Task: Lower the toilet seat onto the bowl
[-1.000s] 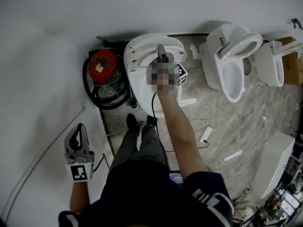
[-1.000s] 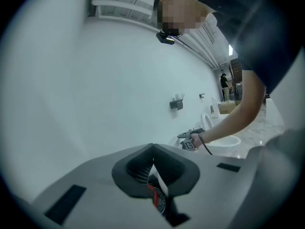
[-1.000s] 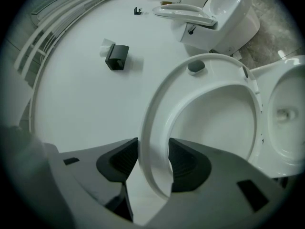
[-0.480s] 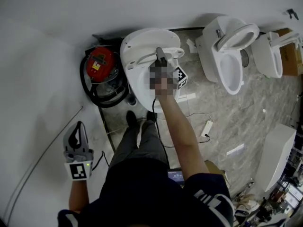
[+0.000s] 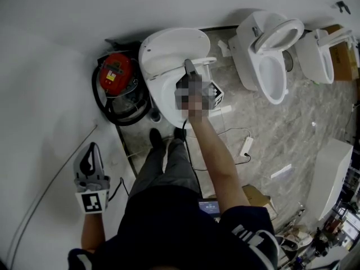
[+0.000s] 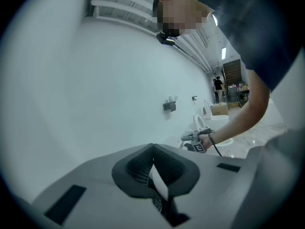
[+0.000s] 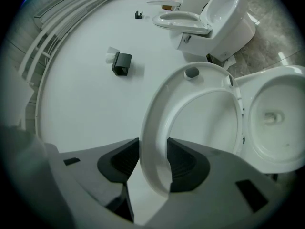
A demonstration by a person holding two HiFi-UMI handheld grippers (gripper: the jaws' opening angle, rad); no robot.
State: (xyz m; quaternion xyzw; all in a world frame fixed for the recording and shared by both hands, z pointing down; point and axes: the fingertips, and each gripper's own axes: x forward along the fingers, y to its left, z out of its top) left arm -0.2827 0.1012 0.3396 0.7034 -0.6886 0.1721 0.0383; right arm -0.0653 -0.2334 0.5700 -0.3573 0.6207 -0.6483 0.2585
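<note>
The nearest toilet's white seat ring [image 7: 157,128] stands raised and tilted off the lid [image 5: 171,46] behind it. Its front rim sits between the dark pads of my right gripper [image 7: 153,163], which is shut on it. In the head view that gripper [image 5: 188,67] reaches out over the open bowl [image 5: 166,100]. The bowl [image 7: 274,123] lies to the right of the ring in the right gripper view. My left gripper [image 5: 88,161] hangs low at the left beside the white wall, its pads [image 6: 143,168] together and holding nothing.
A red vacuum cleaner with a black hose [image 5: 115,75] stands just left of the toilet. Two more toilets [image 5: 264,49] [image 5: 315,55] stand to the right. A power strip [image 5: 246,146] and cables lie on the marble floor. A black fixture [image 7: 122,63] is mounted on the wall.
My right gripper has moved toward the person with the seat rim in it, and the ring has come further off the lid. The left gripper has hardly moved.
</note>
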